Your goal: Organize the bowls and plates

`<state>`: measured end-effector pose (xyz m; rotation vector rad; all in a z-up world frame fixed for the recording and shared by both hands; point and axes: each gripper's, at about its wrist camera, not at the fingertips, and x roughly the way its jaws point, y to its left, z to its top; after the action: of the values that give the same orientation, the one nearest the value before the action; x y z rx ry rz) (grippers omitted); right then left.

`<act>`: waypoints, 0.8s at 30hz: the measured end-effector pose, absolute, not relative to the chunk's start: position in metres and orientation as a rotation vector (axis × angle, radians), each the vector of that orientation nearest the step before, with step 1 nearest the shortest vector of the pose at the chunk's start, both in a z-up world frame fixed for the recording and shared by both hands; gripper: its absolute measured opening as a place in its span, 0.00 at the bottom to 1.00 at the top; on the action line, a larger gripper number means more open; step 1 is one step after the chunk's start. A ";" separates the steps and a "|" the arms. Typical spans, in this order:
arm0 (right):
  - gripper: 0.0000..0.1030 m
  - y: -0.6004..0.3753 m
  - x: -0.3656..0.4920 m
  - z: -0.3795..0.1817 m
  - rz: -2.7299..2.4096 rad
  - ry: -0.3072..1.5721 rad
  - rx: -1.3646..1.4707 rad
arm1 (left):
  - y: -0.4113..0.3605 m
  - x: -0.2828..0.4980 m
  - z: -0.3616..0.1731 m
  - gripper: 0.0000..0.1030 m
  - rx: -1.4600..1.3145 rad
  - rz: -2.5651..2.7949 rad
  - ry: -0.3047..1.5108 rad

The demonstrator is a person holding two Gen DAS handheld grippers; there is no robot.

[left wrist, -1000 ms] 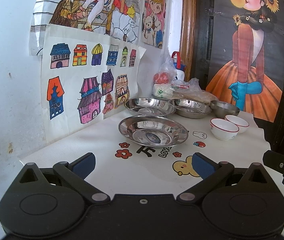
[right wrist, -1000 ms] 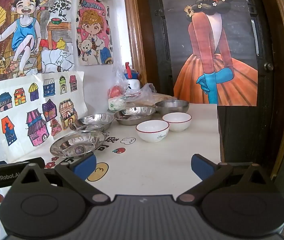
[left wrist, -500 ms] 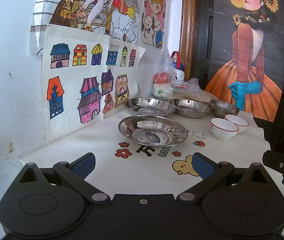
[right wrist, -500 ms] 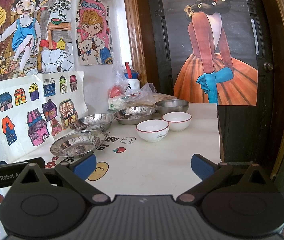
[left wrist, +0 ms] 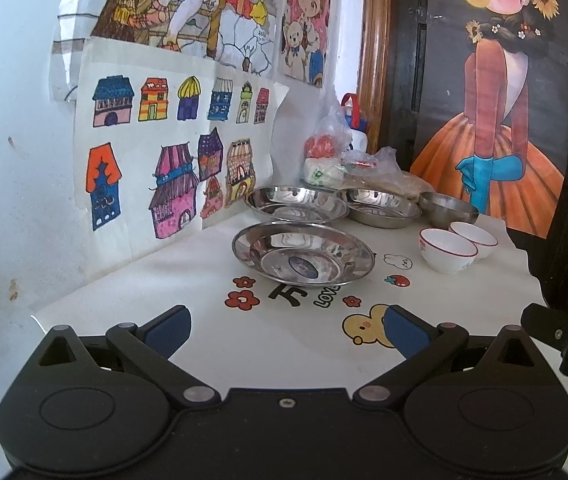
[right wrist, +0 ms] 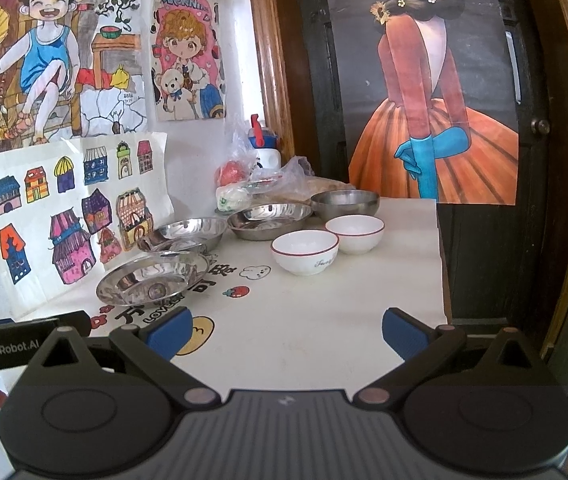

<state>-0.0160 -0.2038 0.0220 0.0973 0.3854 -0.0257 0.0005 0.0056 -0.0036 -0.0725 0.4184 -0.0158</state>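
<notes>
A: Nearest first. Where do the claws stand?

B: The left claw [left wrist: 286, 330] and the right claw [right wrist: 286, 330] both hover over the near edge of the desk [right wrist: 324, 340], jaws spread wide, nothing between them.

A: And the dishes?

B: Just beyond, toward the left edge by the wall, sits the nearest steel plate [left wrist: 303, 254], empty, only a round label showing in its base. Behind it are a second steel plate [left wrist: 297, 204] and a third steel plate [left wrist: 380, 207], side by side. I see nothing in either. To the right, near the right edge, two white bowls, the nearer bowl [right wrist: 305, 251] and the farther bowl [right wrist: 355, 233], touching or nearly so, both empty. At the far edge is a steel bowl [right wrist: 345, 204], with plastic bags [left wrist: 348, 160] of food in the far corner behind.

A: How would they handle?

B: The steel plates look thin, light, stiff and slick, so I'd pinch the flared rim. The white bowls look ceramic, heavier and chippable. Grip across the wall at the lip and set down softly when stacking.
</notes>
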 end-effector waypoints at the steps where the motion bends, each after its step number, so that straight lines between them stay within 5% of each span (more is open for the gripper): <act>1: 1.00 -0.204 -0.014 0.022 -0.024 0.387 0.091 | 0.006 0.003 -0.003 0.99 -0.072 -0.015 0.421; 24: 1.00 -0.217 0.086 0.076 0.209 0.455 -0.049 | 0.059 0.106 0.046 0.99 -0.083 -0.005 0.501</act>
<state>0.0859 -0.2167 0.0756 -0.0494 0.4550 0.2091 0.1056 0.0591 0.0456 -0.0831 0.5009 -0.0051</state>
